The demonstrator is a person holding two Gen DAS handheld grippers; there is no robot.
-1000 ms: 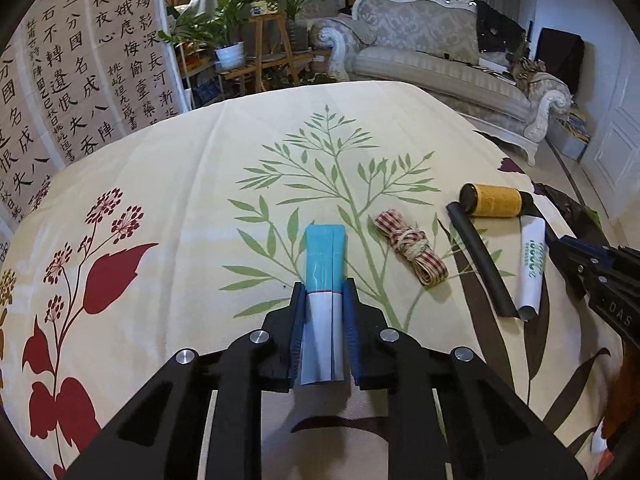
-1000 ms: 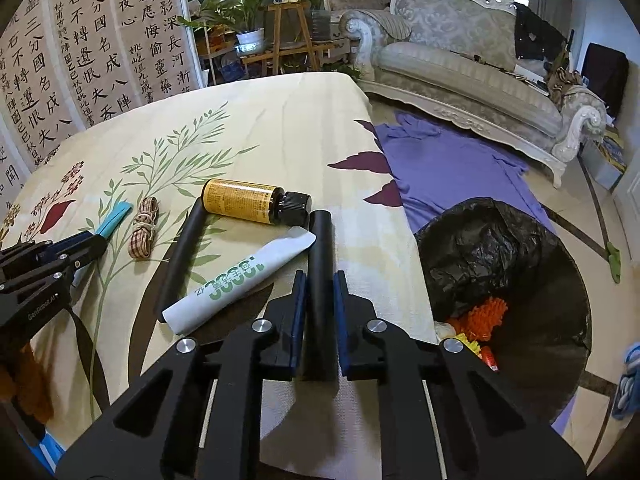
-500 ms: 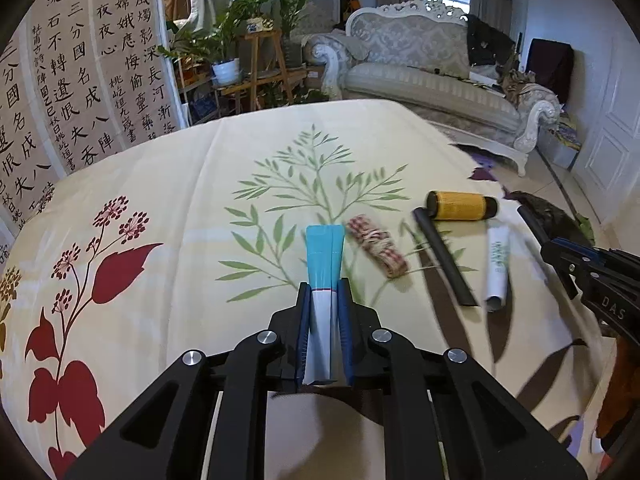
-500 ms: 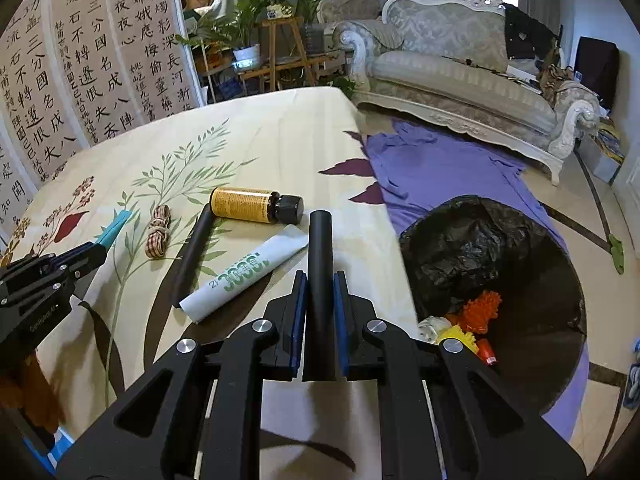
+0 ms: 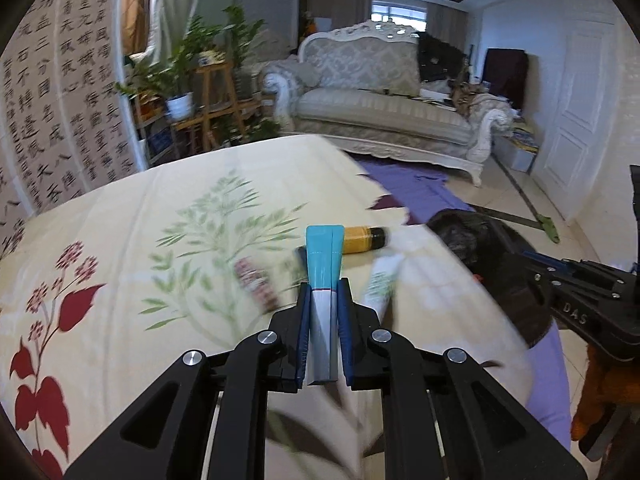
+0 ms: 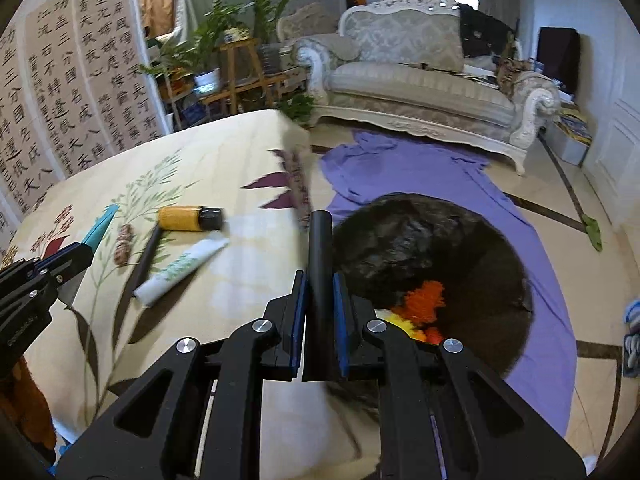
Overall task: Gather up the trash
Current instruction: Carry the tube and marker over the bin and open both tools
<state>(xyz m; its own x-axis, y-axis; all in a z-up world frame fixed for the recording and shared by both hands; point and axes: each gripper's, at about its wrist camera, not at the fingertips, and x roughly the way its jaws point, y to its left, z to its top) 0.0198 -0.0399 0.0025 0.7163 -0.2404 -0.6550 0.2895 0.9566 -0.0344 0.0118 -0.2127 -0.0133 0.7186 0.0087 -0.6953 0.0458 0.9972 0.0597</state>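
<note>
My left gripper (image 5: 323, 292) is shut on a blue and white tube (image 5: 323, 264), held above the floral tablecloth (image 5: 120, 248). My right gripper (image 6: 319, 284) is shut on a black stick (image 6: 319, 248), held over the table's right edge beside the black trash bag (image 6: 432, 256) on the floor. On the table lie a yellow bottle with a black cap (image 6: 188, 219), a white tube with green print (image 6: 180, 270), a second black stick (image 6: 146, 254) and a checked ribbon bundle (image 6: 123, 238). The left gripper (image 6: 60, 258) shows in the right wrist view, the right gripper (image 5: 580, 292) in the left.
The bag holds orange and yellow trash (image 6: 424, 304) and sits on a purple cloth (image 6: 420, 168). A white sofa (image 6: 420, 80) stands behind, plants on a wooden stand (image 6: 236, 60) and a calligraphy screen (image 6: 60, 80) at the back left.
Both grippers have lifted their items off the table and swung right, toward the trash bag. The items left on the table have not moved.
</note>
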